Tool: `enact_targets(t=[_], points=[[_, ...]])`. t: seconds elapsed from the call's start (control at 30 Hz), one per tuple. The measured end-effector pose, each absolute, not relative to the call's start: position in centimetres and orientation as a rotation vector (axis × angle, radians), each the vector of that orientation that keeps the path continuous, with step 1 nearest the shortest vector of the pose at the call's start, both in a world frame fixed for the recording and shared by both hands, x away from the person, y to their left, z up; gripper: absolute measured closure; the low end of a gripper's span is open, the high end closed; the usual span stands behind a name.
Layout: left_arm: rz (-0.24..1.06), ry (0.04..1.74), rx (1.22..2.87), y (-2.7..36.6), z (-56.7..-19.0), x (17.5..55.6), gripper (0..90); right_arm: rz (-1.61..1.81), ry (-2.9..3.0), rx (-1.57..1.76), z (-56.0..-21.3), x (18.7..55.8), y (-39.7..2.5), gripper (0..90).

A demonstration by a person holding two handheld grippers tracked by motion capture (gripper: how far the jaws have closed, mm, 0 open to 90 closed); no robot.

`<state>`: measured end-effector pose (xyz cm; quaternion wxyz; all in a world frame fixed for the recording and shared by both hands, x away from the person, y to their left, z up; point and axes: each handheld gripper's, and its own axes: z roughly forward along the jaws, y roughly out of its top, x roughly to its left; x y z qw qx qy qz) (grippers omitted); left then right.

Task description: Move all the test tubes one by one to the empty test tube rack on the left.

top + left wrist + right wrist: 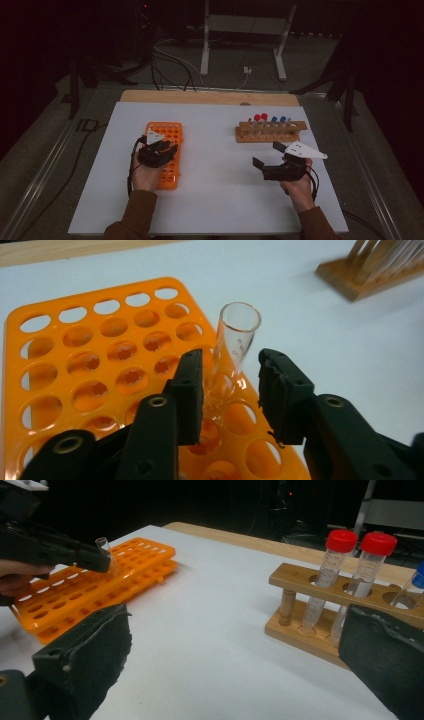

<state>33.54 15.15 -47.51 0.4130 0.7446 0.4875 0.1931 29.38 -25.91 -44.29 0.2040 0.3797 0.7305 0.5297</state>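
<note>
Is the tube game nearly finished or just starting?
Probably just starting. One clear glass tube already stands in the orange rack, with the open left gripper around it. The right gripper waits open. Four capped tubes are in the wooden rack.

Two racks are sitting on the table [215, 200]: one orange rack [169, 145] and one wooden rack [270, 132]. Four capped tubes are standing in the wooden rack, two with red caps [260, 117] and two with blue caps [278, 119]. One open glass tube [235, 347] is standing in the orange rack. Two tongs are working, left tongs [162, 148] and right tongs [267, 155].
</note>
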Motion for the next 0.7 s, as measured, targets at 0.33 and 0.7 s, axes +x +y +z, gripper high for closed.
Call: enact_targets(t=[0.33,0.7], points=[[0.493,1.175,1.717,16.1,-46.5,31.1,37.6,1.463,2.023,1.074,-44.1,29.7,-26.1,0.7],[0.498,1.15,1.655,16.5,-45.5,29.3,1.2,1.437,1.973,1.082,-42.4,30.9,-26.9,0.7]])
